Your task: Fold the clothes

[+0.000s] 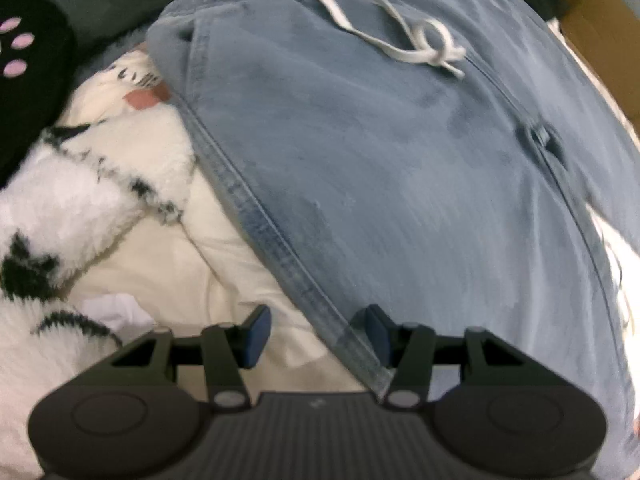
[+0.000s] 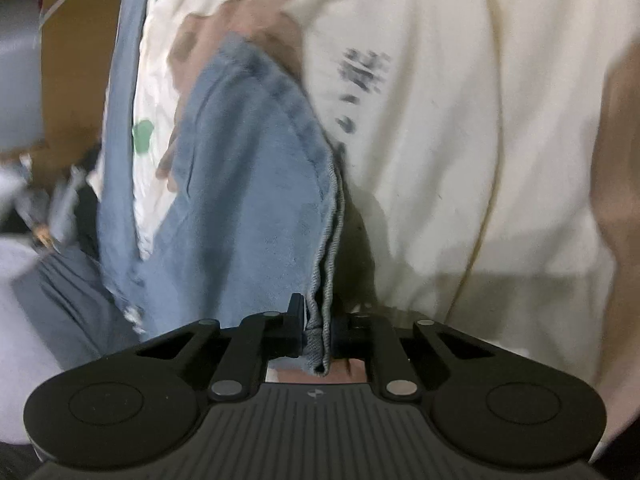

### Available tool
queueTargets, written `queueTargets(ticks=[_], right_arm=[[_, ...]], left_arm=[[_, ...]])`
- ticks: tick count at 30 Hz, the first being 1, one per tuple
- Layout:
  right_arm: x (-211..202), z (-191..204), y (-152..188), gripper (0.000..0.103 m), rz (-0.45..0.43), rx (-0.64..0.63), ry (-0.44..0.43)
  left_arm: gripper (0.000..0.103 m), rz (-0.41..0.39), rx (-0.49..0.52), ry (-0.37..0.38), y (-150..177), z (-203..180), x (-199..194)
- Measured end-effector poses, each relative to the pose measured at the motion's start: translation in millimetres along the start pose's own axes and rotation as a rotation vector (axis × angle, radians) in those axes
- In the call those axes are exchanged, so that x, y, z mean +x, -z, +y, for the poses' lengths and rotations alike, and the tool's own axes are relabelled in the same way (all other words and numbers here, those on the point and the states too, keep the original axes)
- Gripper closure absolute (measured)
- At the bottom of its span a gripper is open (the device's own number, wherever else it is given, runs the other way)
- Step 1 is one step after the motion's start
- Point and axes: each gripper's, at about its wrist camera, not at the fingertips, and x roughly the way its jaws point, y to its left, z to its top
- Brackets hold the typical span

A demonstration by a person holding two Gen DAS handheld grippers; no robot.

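Below the left wrist camera, the denim shorts (image 1: 400, 168) lie spread across most of the view, waistband far, with a white drawstring (image 1: 420, 46) knotted on the front. Their stitched side seam runs diagonally down to the left gripper (image 1: 316, 338), whose jaws stand apart; the right-hand jaw sits at the seam's edge, and nothing is held between the two. Left of the shorts are cream fabric (image 1: 168, 276), a white fleece with black markings (image 1: 60, 216) and, far left, a black item with pink paw pads (image 1: 20, 44). The surface underneath is hidden by laundry.

From the right wrist camera, the right gripper (image 2: 318, 330) has its jaws clamped on a doubled hem of the same blue denim, which hangs stretched away from the camera toward a bare hand (image 2: 248, 28) that seems to pinch the far end, though blur makes that uncertain. Behind is a person's cream shirt (image 2: 460, 120) with a dark print.

Risks, as I judge them: the bite on the hem is narrow, near the pad tips, so a sharp pull could slip the cloth free and spoil the fold. If the left jaws close where they are, they may catch the cream fabric along with the seam and drag it. The loose drawstring could also snag.
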Motion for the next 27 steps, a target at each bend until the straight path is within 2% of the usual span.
queueTargets(ticks=[2,9,11,13,15,17,24,26,27], right_arm=[[-12,19,-1,0.093,0.02,-0.075,0.04],[-29,37,3,0.093,0.1,-0.13,0.186],[-31,40,6,0.093,0.12,-0.147,0.224],[-34,43,8,0.093,0.14,-0.164,0.262],[-36,46,10,0.093,0.16,-0.181,0.3],[-37,44,12,0.093,0.166,-0.189,0.319],[-19,41,16,0.093,0.181,-0.191,0.374],[-18,37,17,0.093,0.174,-0.185,0.382],[-21,36,17,0.093,0.164,-0.182,0.381]], left_arm=[[0.048,-0.006,-0.023,0.008,-2,2,3],[0.046,-0.021,-0.118,0.059,0,18,16],[0.055,-0.024,-0.126,0.065,1,20,16],[0.081,-0.026,-0.122,0.065,1,20,14],[0.089,-0.026,-0.105,0.075,2,20,9],[0.093,-0.022,-0.081,0.082,2,19,4],[0.093,0.021,0.04,0.042,5,12,11],[0.085,0.04,0.073,0.013,1,7,8],[0.077,0.044,0.103,-0.007,-3,3,5]])
